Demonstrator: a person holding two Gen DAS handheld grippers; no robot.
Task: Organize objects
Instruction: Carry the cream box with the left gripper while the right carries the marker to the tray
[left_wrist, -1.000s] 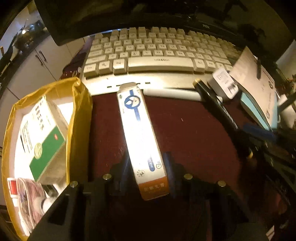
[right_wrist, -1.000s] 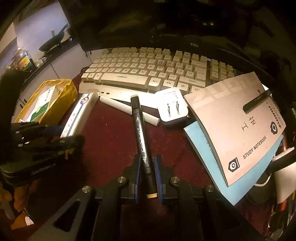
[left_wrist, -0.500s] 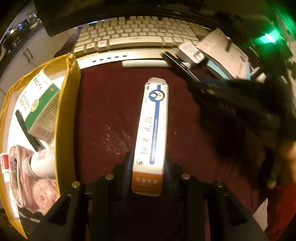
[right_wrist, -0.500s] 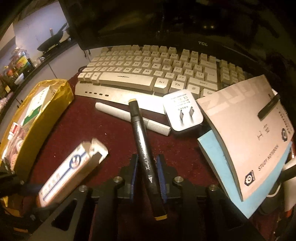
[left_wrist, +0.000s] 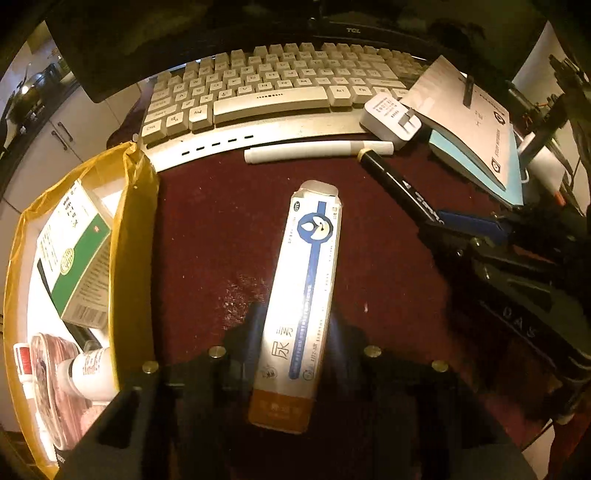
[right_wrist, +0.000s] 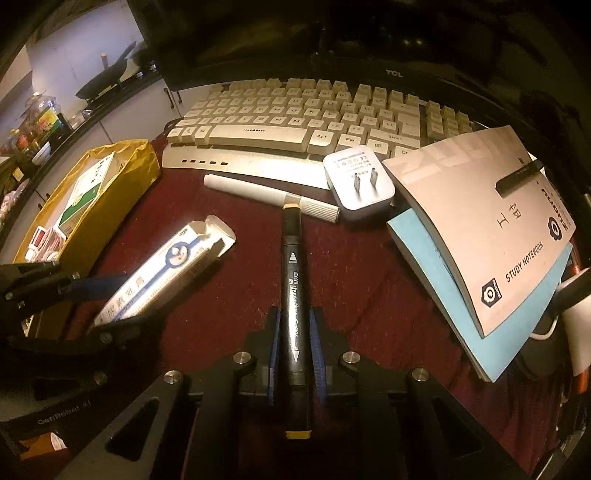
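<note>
**Both tools drawn back from the keyboard, each with its load**

Since a second ago we find the long white carton (left_wrist: 308, 280) pulled clear of the keyboard (left_wrist: 266, 92); its far end touched the keyboard's front edge then, and now bare maroon mat (left_wrist: 207, 240) lies between them. The black marker (right_wrist: 293, 295) has likewise come back: its near cap now sticks out behind the right gripper's pads.

Left wrist view: left gripper (left_wrist: 293, 332) pressed onto the carton's sides, near its orange end. Carton points away, its opened flap toward the keyboard. Only here do we see into the yellow bin (left_wrist: 136, 258) at left: a green-and-white box (left_wrist: 75, 254), a small white bottle (left_wrist: 92, 373) and a round pink-patterned item, not identifiable. The right tool shows dark at the right edge, marker jutting from it.

Right wrist view: right gripper (right_wrist: 294, 328) pinching the marker between blue pads (right_wrist: 317, 343); its far tip lies at the white pen (right_wrist: 273, 197), contact uncertain. Only here do we read "STUDY NOTEBOOK" on the notebook (right_wrist: 491, 229), which lies on a blue book. White plug adapter (right_wrist: 360, 182) sits between pen and notebook, prongs up. Carton seen from the side, tilted, far end raised off the mat.
</note>
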